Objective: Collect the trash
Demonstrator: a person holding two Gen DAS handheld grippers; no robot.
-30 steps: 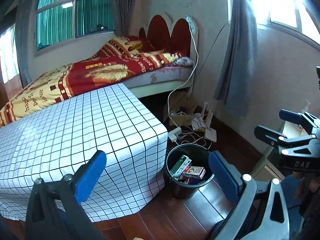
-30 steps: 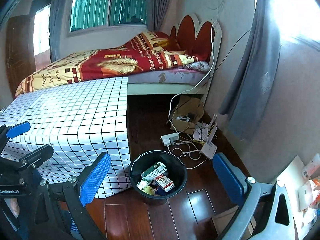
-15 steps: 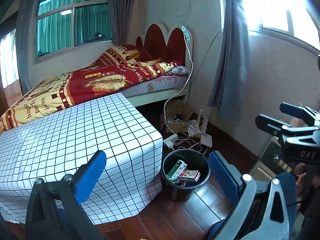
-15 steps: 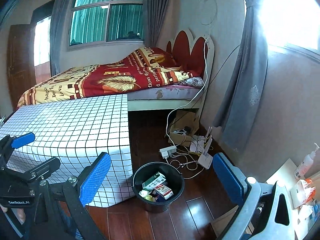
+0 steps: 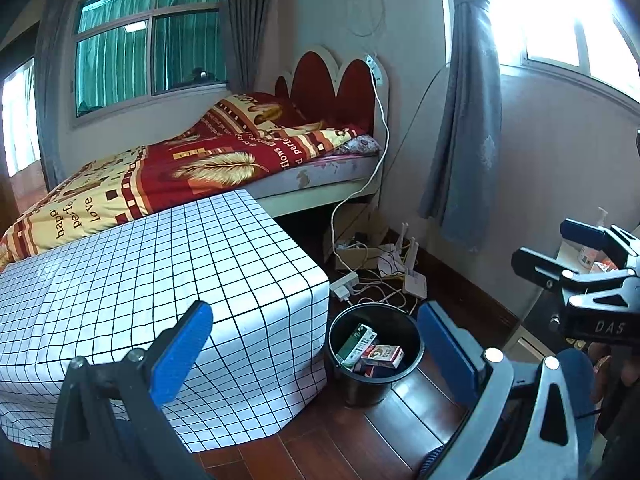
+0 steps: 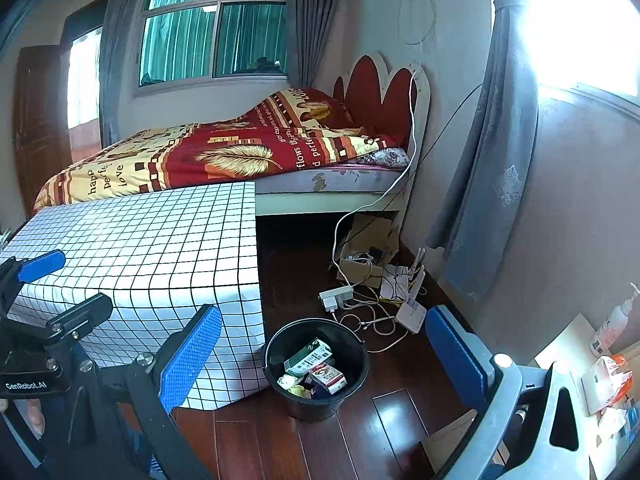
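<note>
Both my tongs are up and empty: the left gripper [image 5: 312,344] has its two blue pads spread wide with nothing between them, and the right gripper [image 6: 324,356] is just as wide apart and just as bare. One black bucket [image 6: 316,364] stands on the dark wood floor [image 6: 384,432], just beside the corner of the one table under a white black-grid cloth [image 5: 152,280]. Counting inside the bucket from the right view: one green-and-white carton [image 6: 309,357], one red-and-white box [image 6: 328,378], and some yellowish scraps [image 6: 294,388] low on the left that I can't make out. The print on both boxes is too small to read. Behind, one bed with a red and cream blanket [image 6: 224,152]; I can read "happy", "perfect", "love" and "flows" on it. On the floor past the bucket, one white power strip [image 6: 336,295], a tangle of cables, and one white router [image 6: 411,314]. My left tong's body, seen from the right, reads "GenRobot.AI"; my right tong's, seen from the left, shows "DAS". One pump bottle [image 6: 614,324] stands far right.
</note>
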